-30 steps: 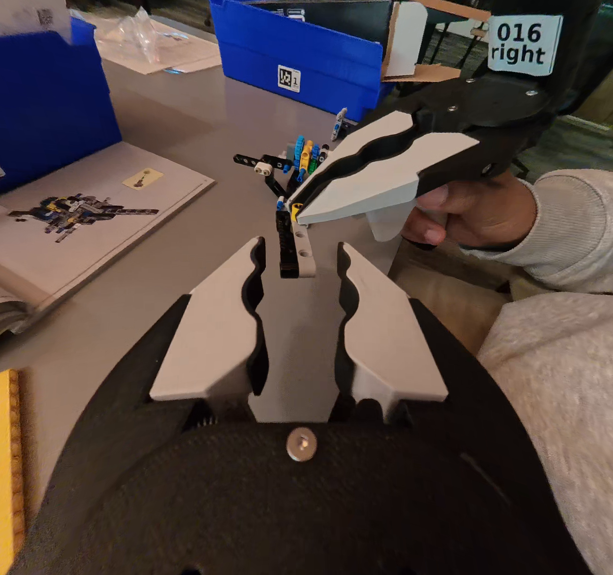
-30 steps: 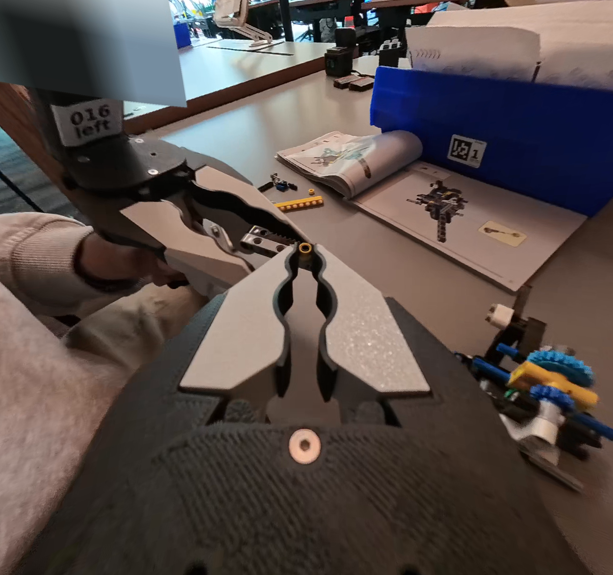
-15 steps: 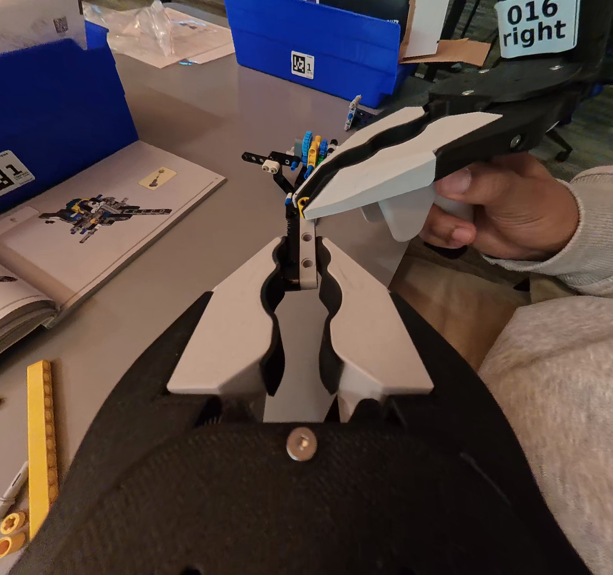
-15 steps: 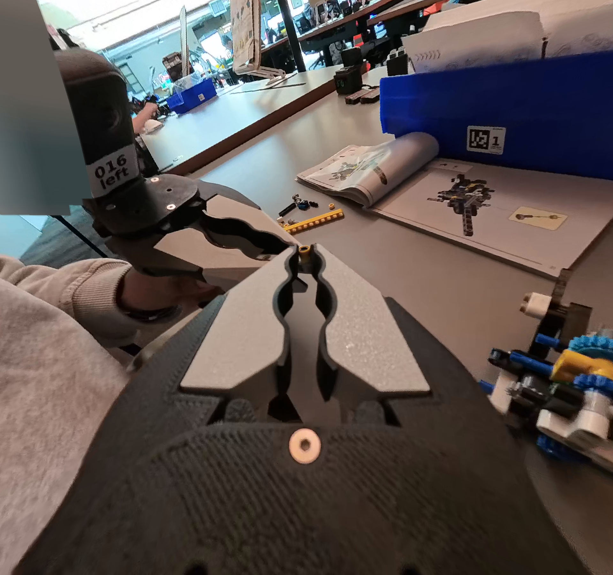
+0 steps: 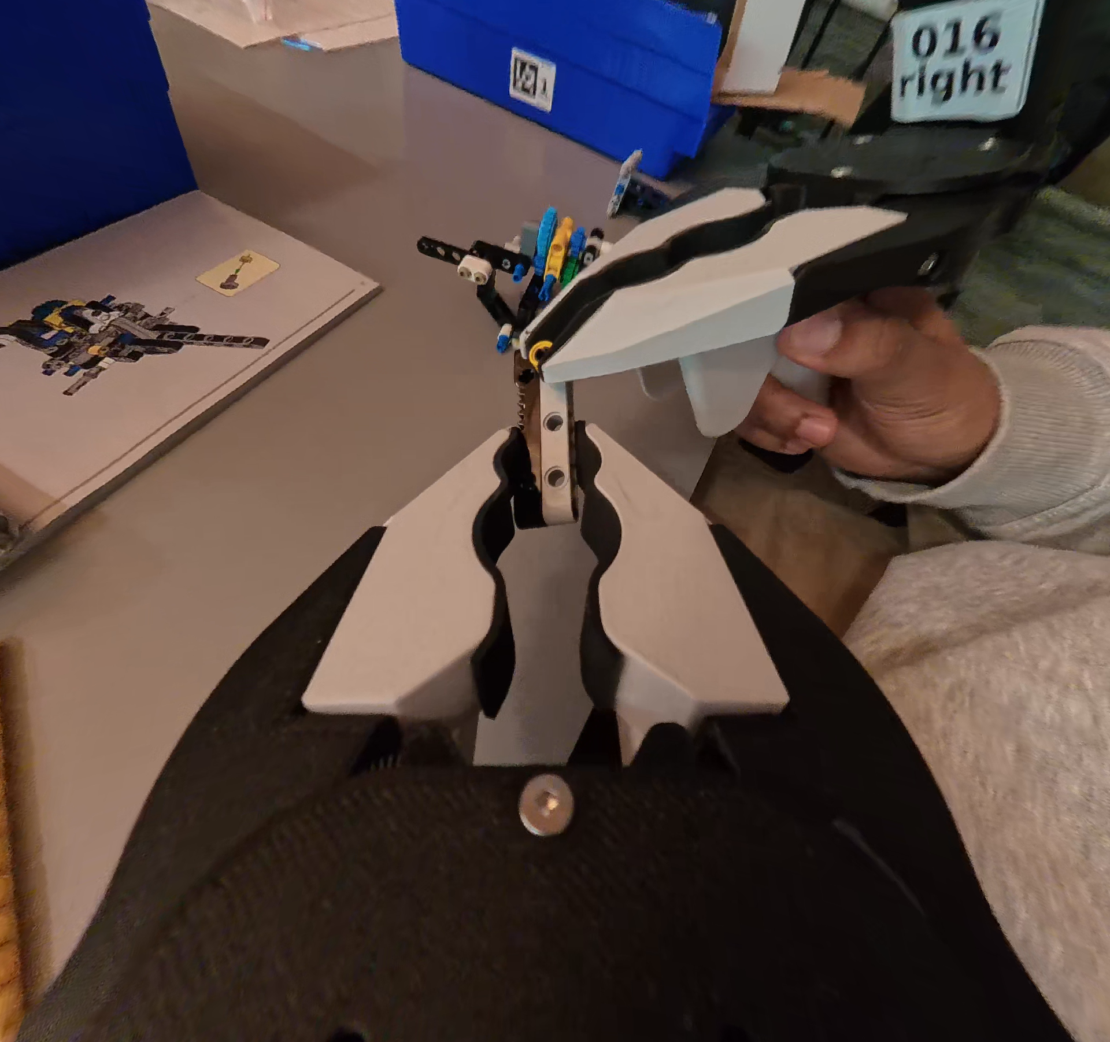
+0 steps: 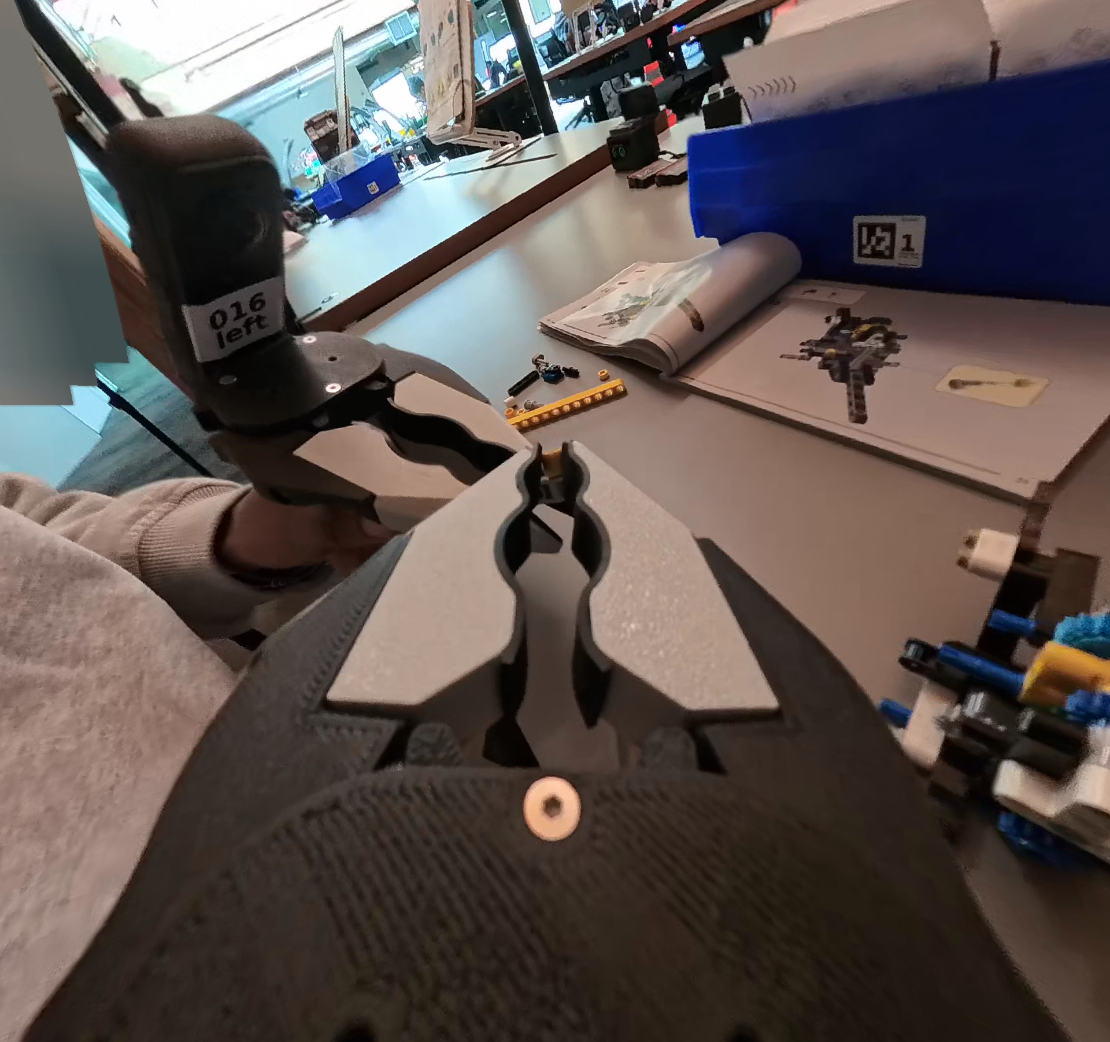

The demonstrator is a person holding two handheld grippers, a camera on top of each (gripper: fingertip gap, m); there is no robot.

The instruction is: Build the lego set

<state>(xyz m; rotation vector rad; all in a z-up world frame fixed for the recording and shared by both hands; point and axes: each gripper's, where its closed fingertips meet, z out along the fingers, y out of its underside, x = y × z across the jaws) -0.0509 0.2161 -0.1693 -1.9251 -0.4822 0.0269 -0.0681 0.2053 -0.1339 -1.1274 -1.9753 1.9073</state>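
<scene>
Surface: a grey table, with the open instruction booklet lying flat on it; places below are given from that booklet
Bins: one blue bin stands right behind the booklet, touching its far edge; a second blue bin sits farther across the table, well apart from it
Loose parts: a long yellow beam and a few small dark pieces lie just beside the booklet's curled pages
Room: rows of long desks, monitor stands and bright windows behind the table
Lego model: the partly built lego model, black with blue and yellow gears, rests on the table near the booklet's outer corner
Left gripper: the left gripper has its fingers drawn in narrowly, clamped on a small grey and black beam piece held upright above the table edge
Right gripper: the right gripper is pinched tight on a yellow pin, its tip meeting the top end of the beam piece
Hands: a hand in a pale knit sleeve grips the right tool's handle
Hard to make out: in the right wrist view the beam piece is hidden behind the fingers; whether the pin sits inside a hole or only touches it cannot be told, possibly just touching; the model is blurred and cut off at that view's edge
</scene>
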